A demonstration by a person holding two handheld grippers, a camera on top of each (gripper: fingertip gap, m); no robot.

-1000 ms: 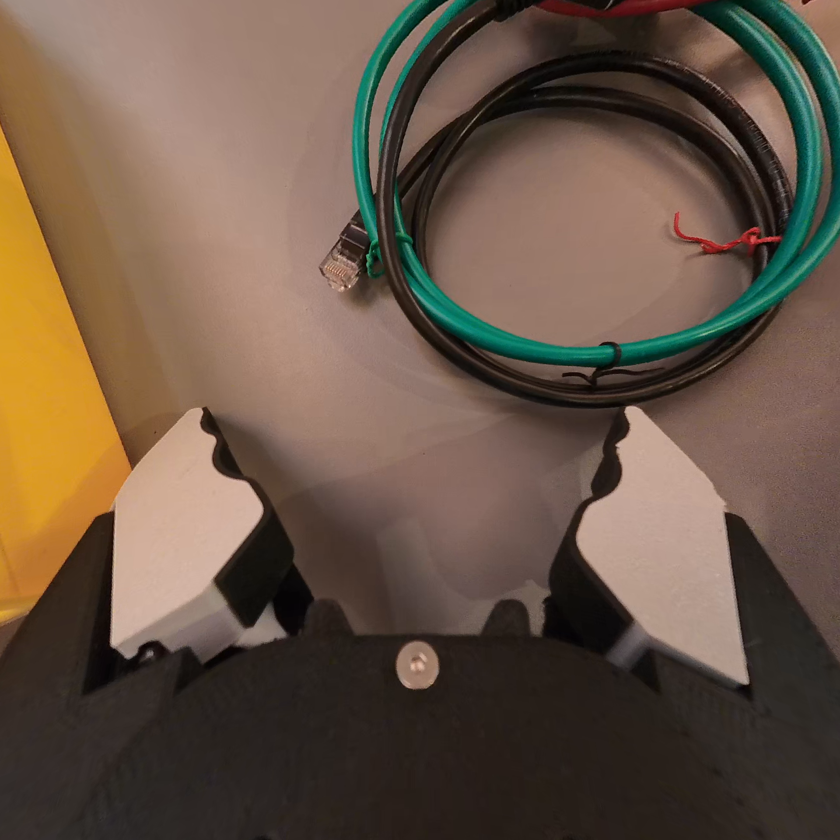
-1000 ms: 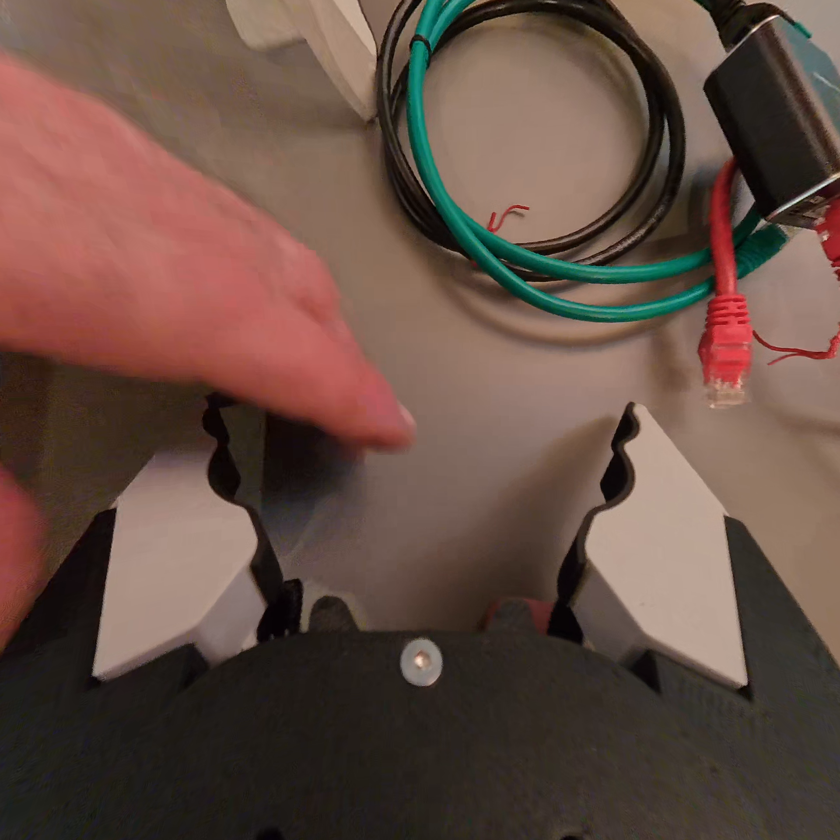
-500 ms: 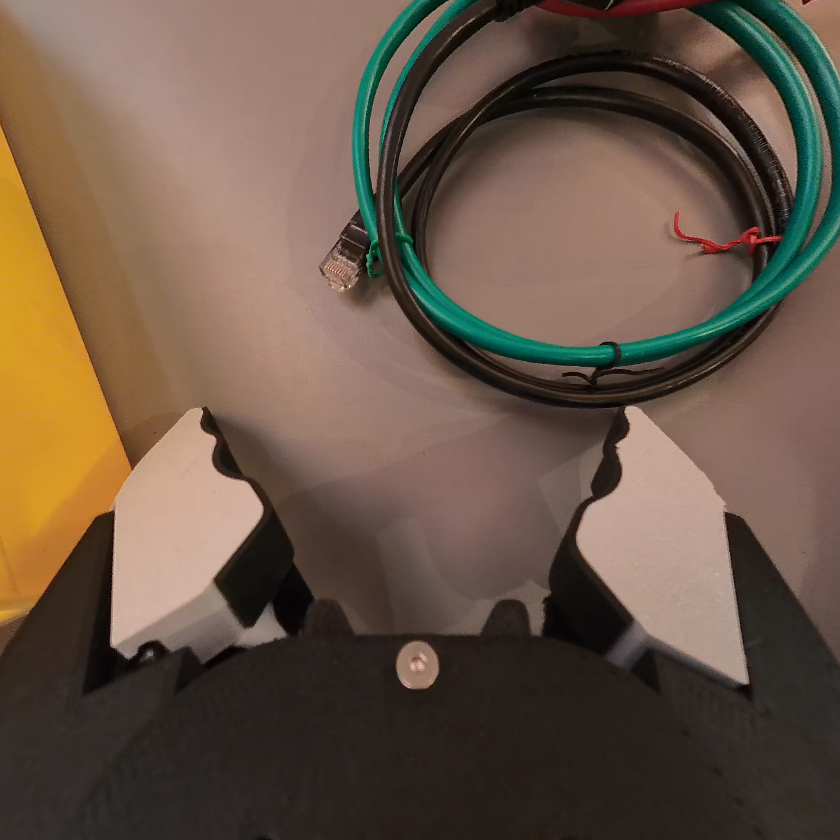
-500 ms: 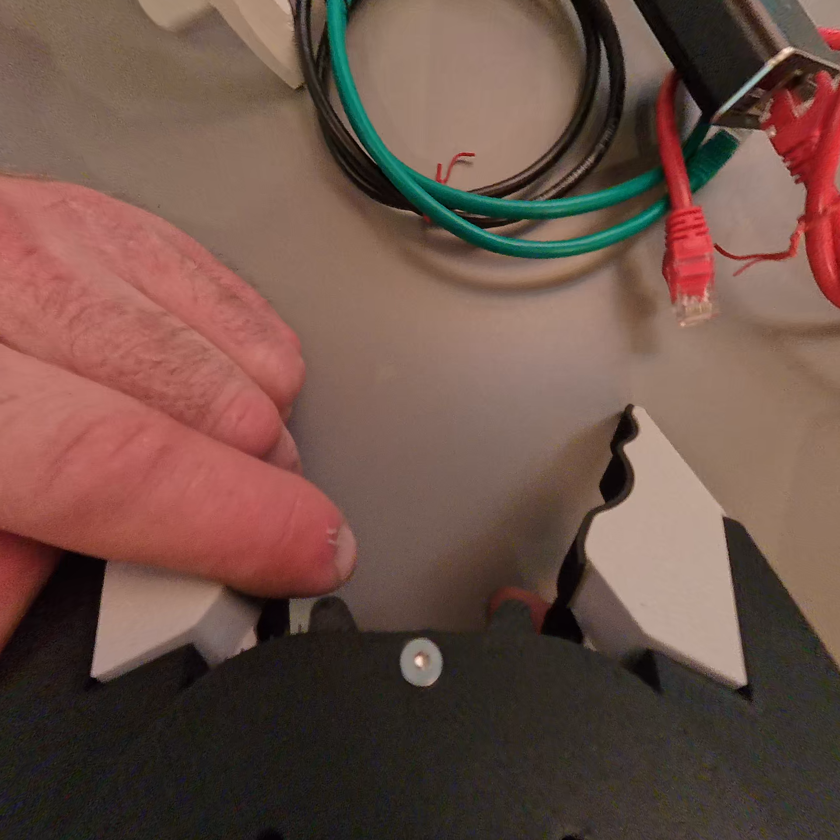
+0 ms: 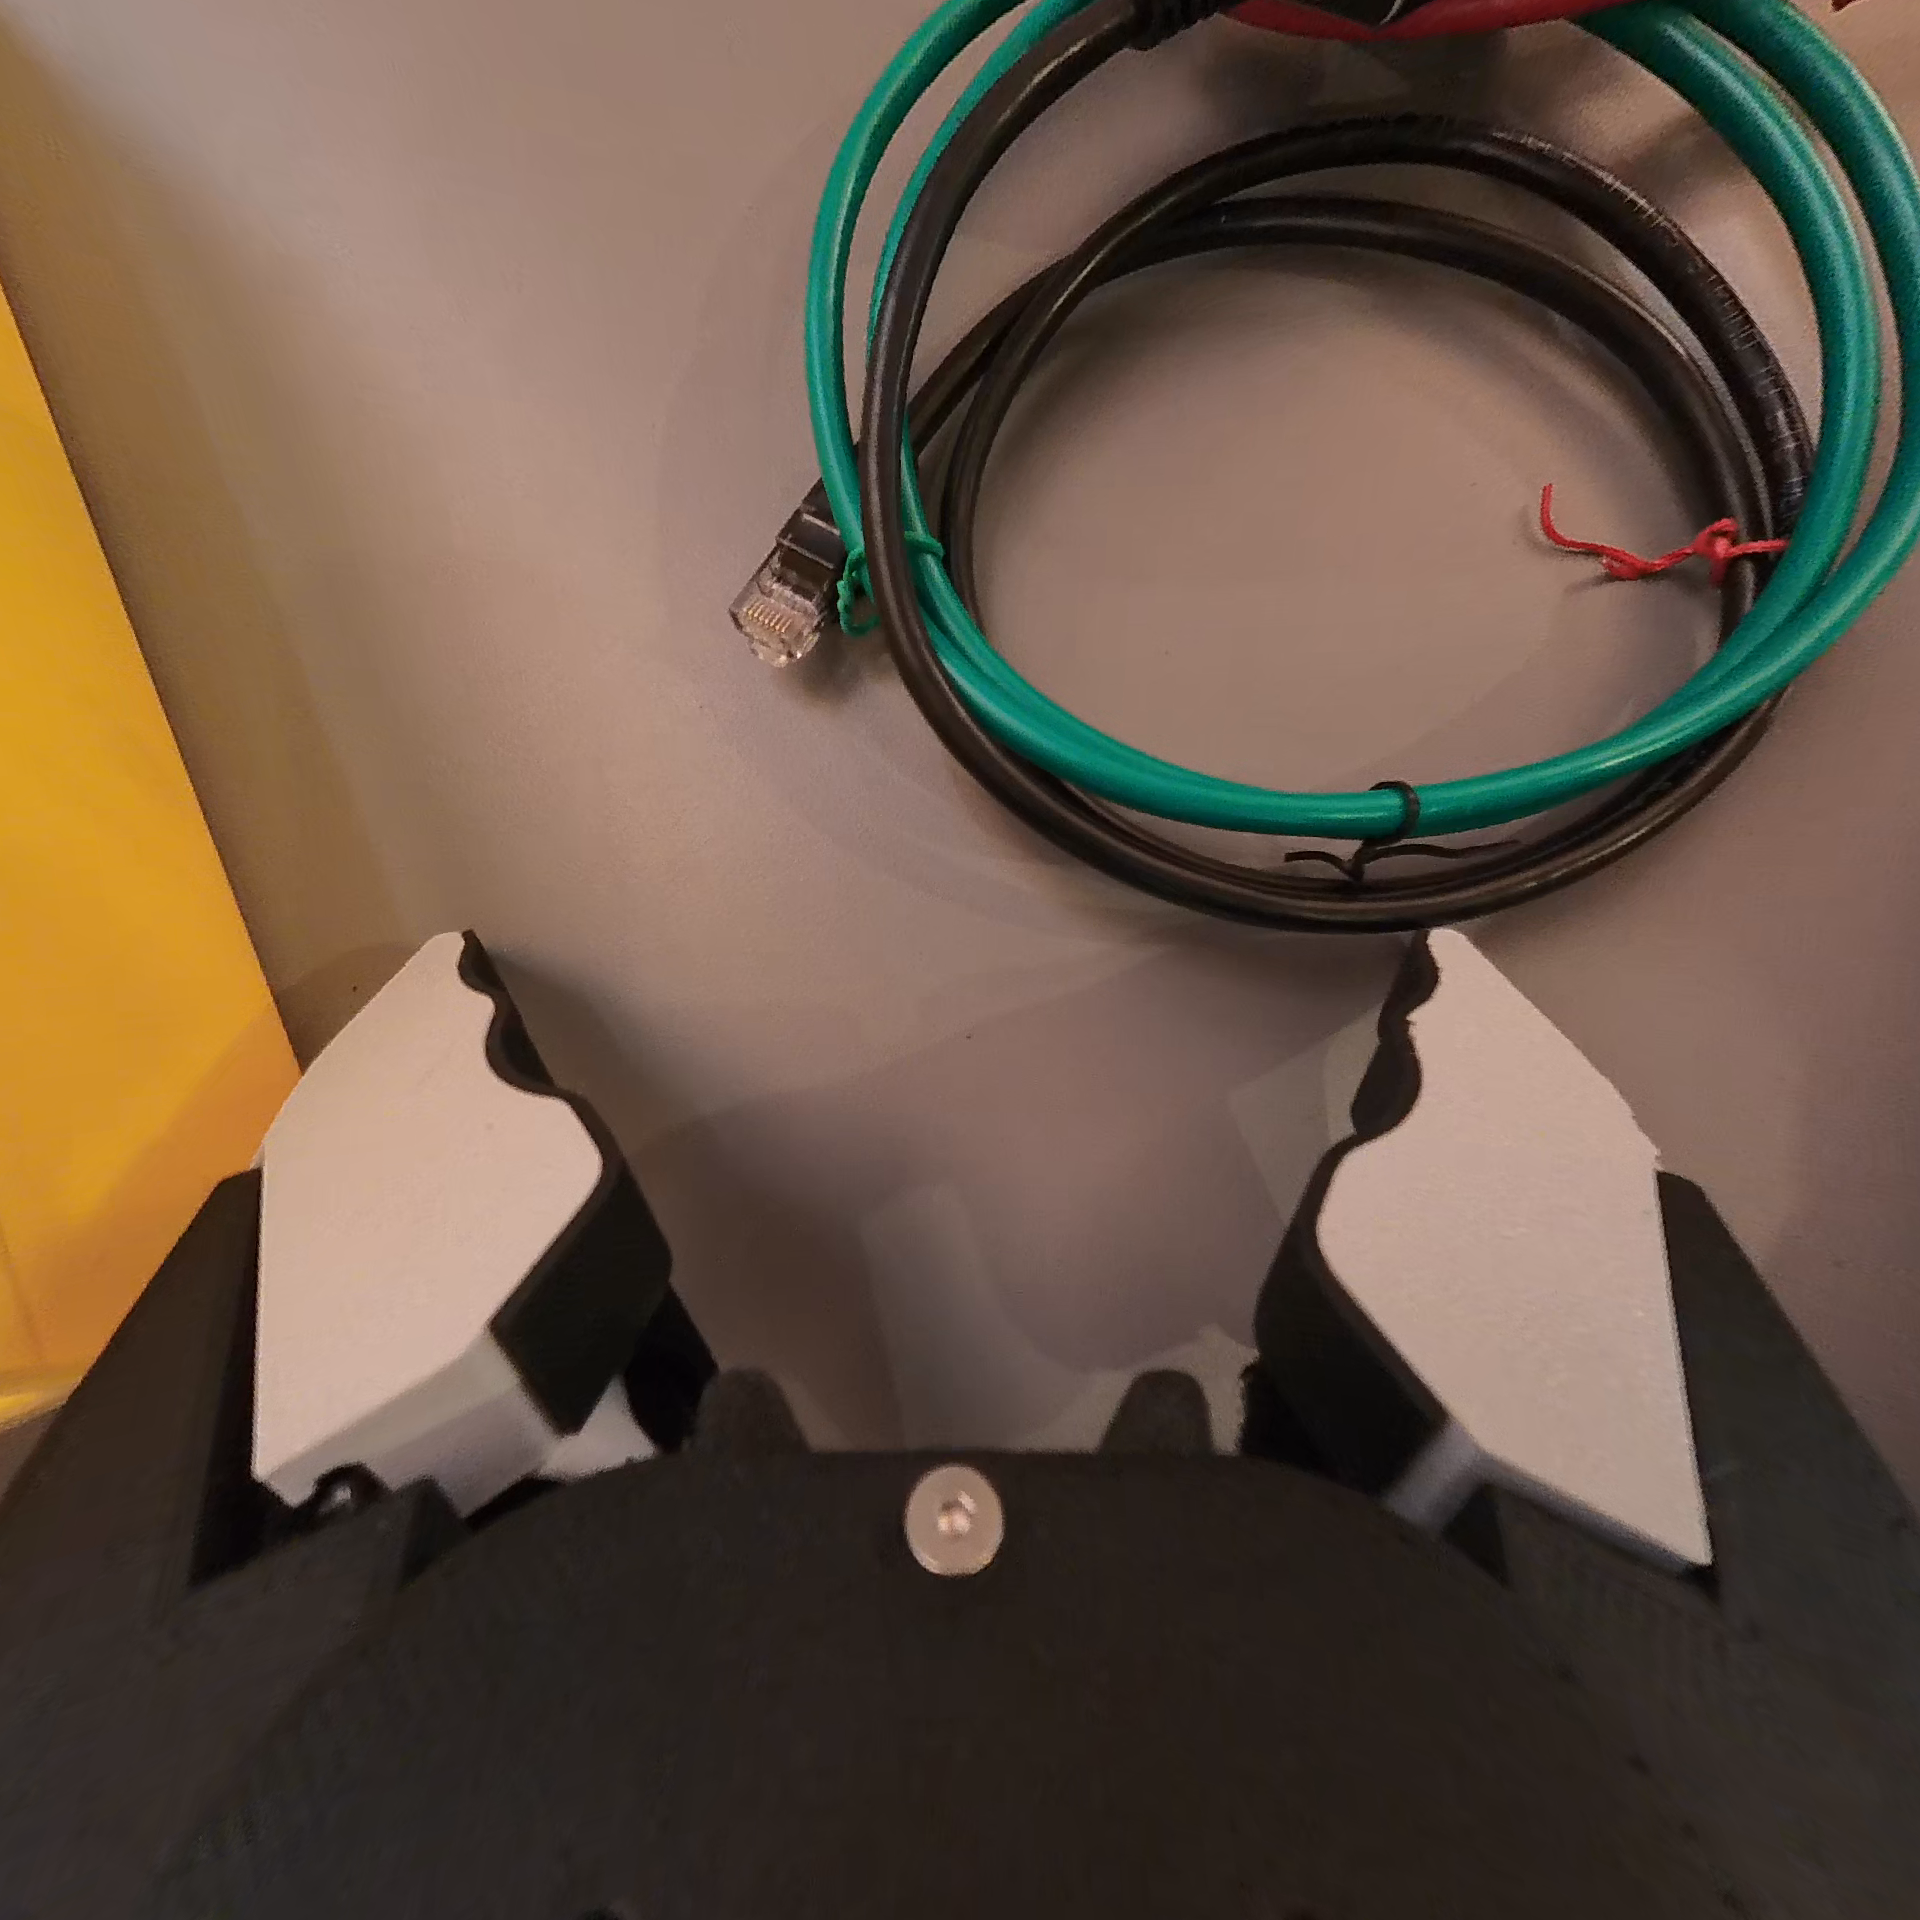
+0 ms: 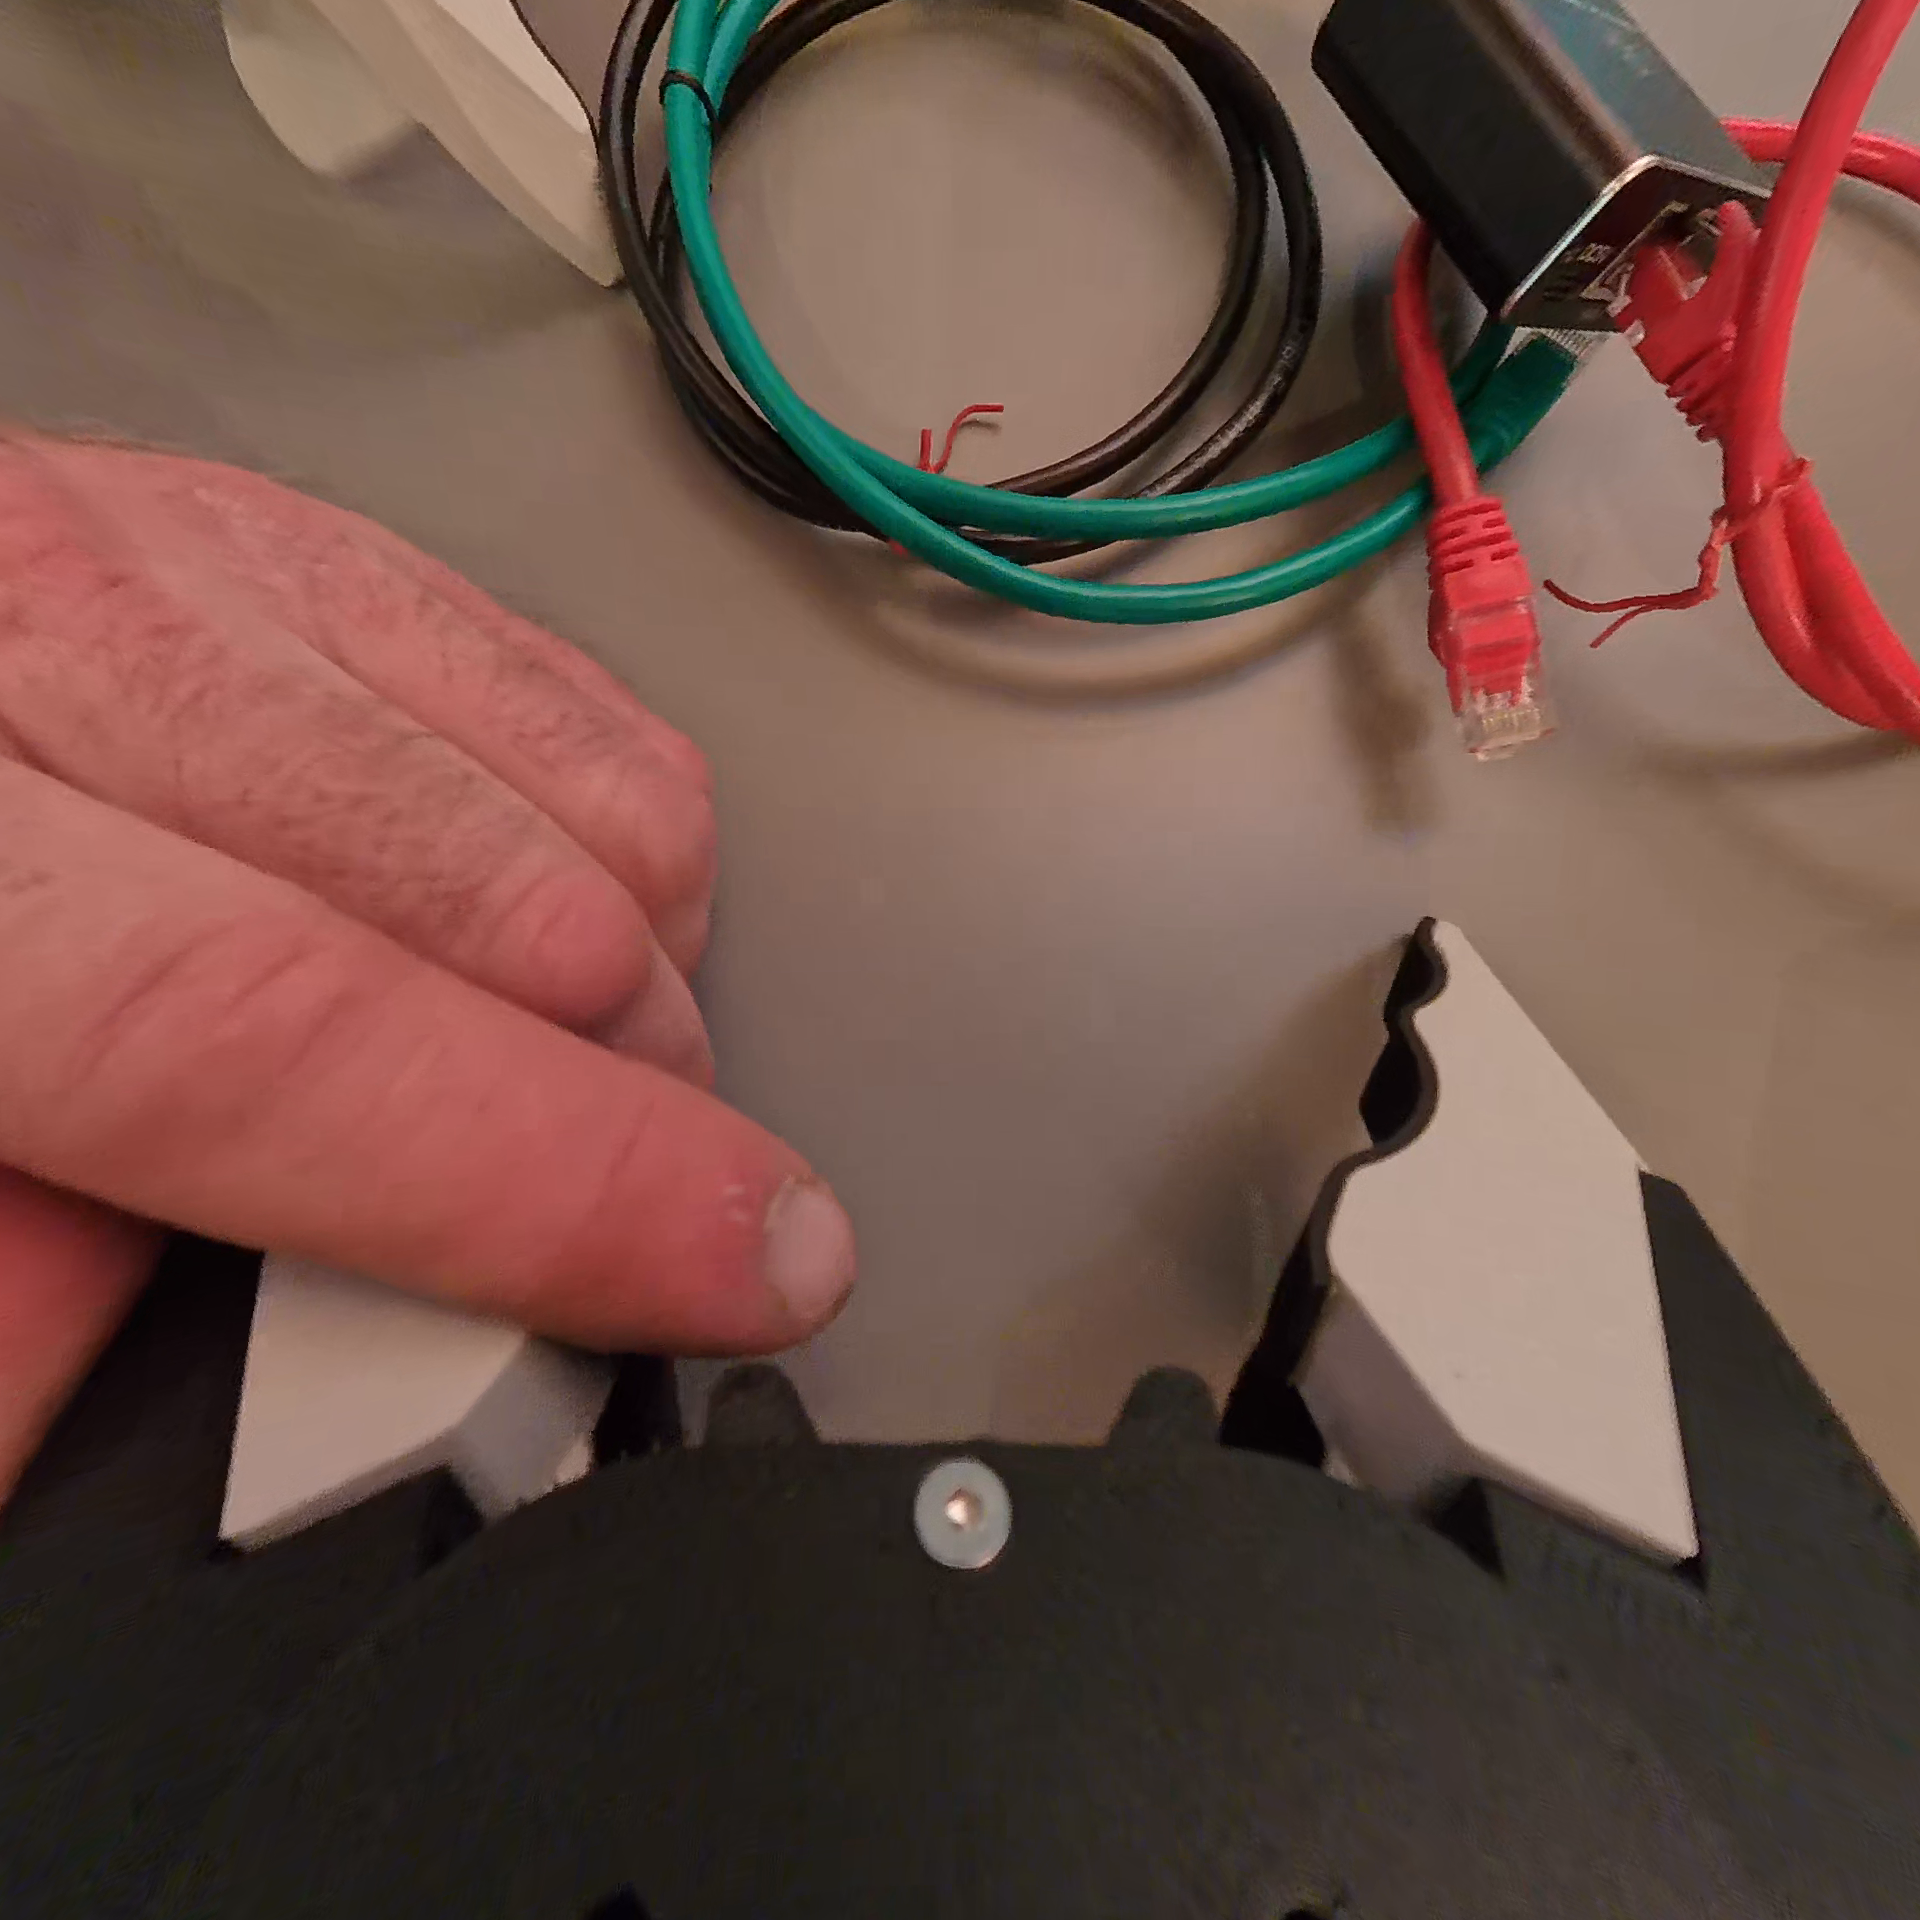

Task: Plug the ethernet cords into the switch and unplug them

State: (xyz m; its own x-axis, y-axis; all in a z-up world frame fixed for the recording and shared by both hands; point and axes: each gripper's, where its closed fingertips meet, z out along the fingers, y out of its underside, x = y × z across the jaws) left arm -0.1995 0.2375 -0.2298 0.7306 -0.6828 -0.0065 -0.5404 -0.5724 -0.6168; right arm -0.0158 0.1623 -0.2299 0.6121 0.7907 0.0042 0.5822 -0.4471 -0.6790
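In the left wrist view, a coiled green cord (image 5: 1195, 769) and a coiled black cord (image 5: 1143, 883) lie on the grey table, with the black cord's clear plug (image 5: 784, 603) loose at the left. My left gripper (image 5: 945, 966) is open and empty, just short of the coils. In the right wrist view, the black switch (image 6: 1527, 156) sits at the top right with a red cord (image 6: 1704, 312) plugged in. A loose red plug (image 6: 1486, 644) lies below it. My right gripper (image 6: 1039, 935) is open and empty. A hand (image 6: 364, 935) lies over its left finger.
A yellow bin (image 5: 94, 883) stands along the left edge in the left wrist view. The other gripper's white finger (image 6: 457, 114) shows at the top left of the right wrist view, next to the green cord (image 6: 1039, 520) and black cord (image 6: 1278, 312).
The right gripper has shifted, so the cords and switch sit differently in its view. The hand has come down onto its left finger and stays there. The left view is unchanged.
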